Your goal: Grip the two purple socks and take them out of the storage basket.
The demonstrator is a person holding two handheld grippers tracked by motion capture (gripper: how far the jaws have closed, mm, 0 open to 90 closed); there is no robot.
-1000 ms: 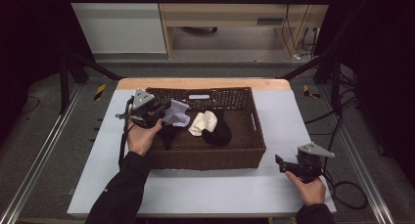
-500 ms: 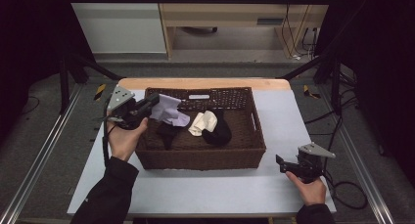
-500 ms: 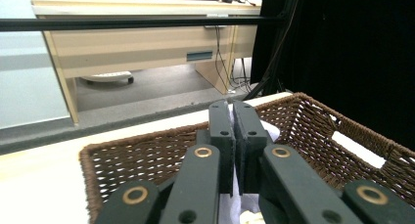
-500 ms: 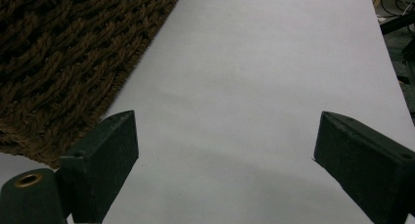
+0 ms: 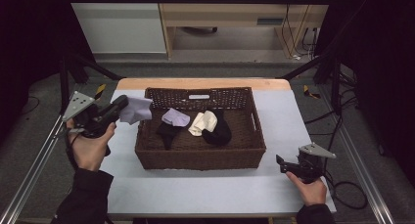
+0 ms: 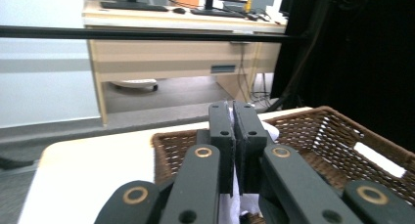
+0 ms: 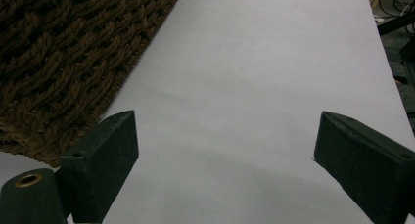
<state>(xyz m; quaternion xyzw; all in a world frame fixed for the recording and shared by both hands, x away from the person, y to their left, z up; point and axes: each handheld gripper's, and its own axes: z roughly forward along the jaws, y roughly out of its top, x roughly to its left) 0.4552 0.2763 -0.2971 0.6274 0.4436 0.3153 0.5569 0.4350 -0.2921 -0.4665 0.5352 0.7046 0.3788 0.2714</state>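
A brown wicker basket (image 5: 200, 158) sits in the middle of a table (image 5: 205, 190) covered with a pale sheet. The left gripper (image 5: 119, 105) is held up at the basket's far left corner, just outside its rim, with its jaws pressed together on a lavender sock (image 5: 135, 109) that hangs over the rim there. In the left gripper view the two black jaws stand almost flush, with a strip of pale cloth showing between and below them and the basket's weave behind. The left hand (image 5: 90, 145) grips the tool from below, its dark sleeve (image 5: 85, 197) coming in from the near edge.

Inside the basket lie a second lavender sock (image 5: 175, 117), a black sock (image 5: 166, 133) at its near left, a cream sock (image 5: 203, 122) in the middle, and another black sock (image 5: 220, 131) touching the cream one on its right.

The right gripper (image 5: 280, 162) rests on the table near the basket's near right corner, its jaws spread wide apart with nothing between them; its own view shows bare sheet between the jaws and the basket wall at left.
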